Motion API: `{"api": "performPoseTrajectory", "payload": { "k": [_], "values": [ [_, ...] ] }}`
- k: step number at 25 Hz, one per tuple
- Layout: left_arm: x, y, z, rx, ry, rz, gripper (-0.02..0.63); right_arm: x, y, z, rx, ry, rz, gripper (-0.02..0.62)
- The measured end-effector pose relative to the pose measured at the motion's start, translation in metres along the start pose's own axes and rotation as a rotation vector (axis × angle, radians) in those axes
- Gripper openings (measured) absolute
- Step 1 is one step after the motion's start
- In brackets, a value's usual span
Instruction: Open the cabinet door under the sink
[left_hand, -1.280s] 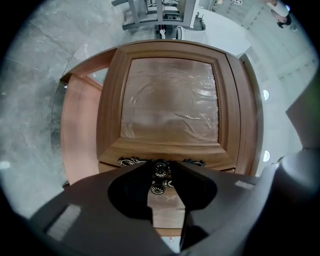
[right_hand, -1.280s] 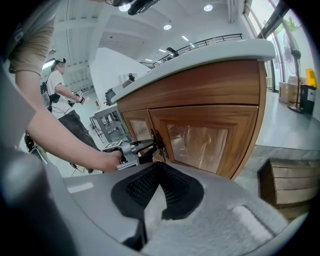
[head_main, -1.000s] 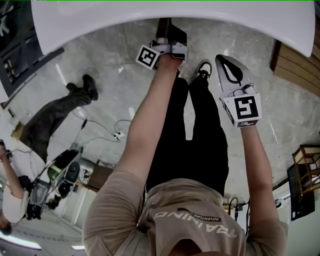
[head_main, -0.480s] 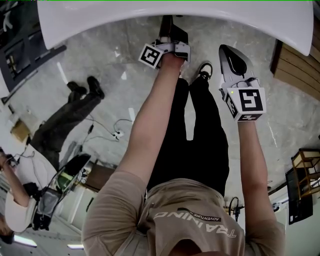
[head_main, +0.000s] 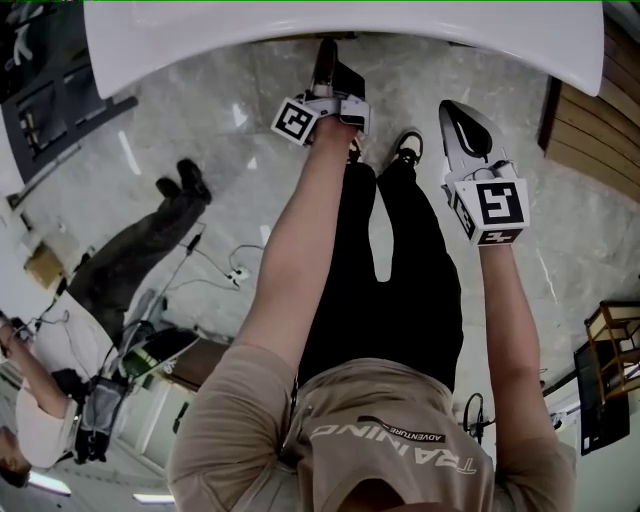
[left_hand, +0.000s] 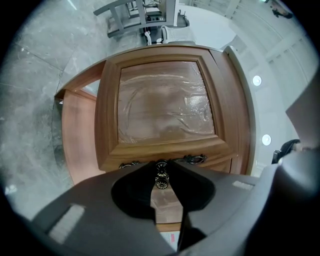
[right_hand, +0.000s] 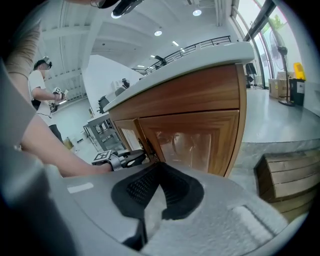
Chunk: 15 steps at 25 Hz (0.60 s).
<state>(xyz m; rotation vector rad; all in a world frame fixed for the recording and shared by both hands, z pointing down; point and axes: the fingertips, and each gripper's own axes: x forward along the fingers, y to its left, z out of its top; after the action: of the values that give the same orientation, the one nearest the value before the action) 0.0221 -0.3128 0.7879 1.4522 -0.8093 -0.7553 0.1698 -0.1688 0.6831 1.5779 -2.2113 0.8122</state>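
The wooden cabinet door (left_hand: 165, 105), its panel under clear film, fills the left gripper view below the white sink counter (head_main: 200, 40). My left gripper (left_hand: 161, 172) points level at it; its jaws have just been closing and now pinch the dark ornate handle (left_hand: 195, 159) at its middle knob. In the head view the left gripper (head_main: 325, 60) reaches in under the counter edge. In the right gripper view that door (right_hand: 129, 139) stands slightly ajar beside its closed neighbour (right_hand: 192, 142). My right gripper (head_main: 452, 112) hangs apart to the right, tilted down, shut and empty (right_hand: 156, 167).
Stacked wooden pallets (right_hand: 290, 175) lie on the floor right of the cabinet. A bystander's legs (head_main: 130, 250) and floor cables (head_main: 225, 268) are at the left. Another person (right_hand: 42, 85) stands far off. My own legs (head_main: 385, 260) stand close to the cabinet.
My left gripper has rolled slightly while staying under the counter edge. The right gripper has risen a little. The bystander's legs at the left have shifted.
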Motion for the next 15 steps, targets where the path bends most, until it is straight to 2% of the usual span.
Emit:
{"api": "performPoseTrajectory", "payload": {
  "k": [6, 15],
  "values": [
    [-0.018, 0.002, -0.006, 0.017, 0.076, 0.006, 0.1, -0.002, -0.007, -0.009, 0.009, 0.015, -0.016, 0.002],
    [-0.051, 0.003, -0.005, -0.005, 0.123, -0.029, 0.098, 0.005, 0.027, -0.01, -0.02, 0.028, 0.023, 0.002]
  ]
}}
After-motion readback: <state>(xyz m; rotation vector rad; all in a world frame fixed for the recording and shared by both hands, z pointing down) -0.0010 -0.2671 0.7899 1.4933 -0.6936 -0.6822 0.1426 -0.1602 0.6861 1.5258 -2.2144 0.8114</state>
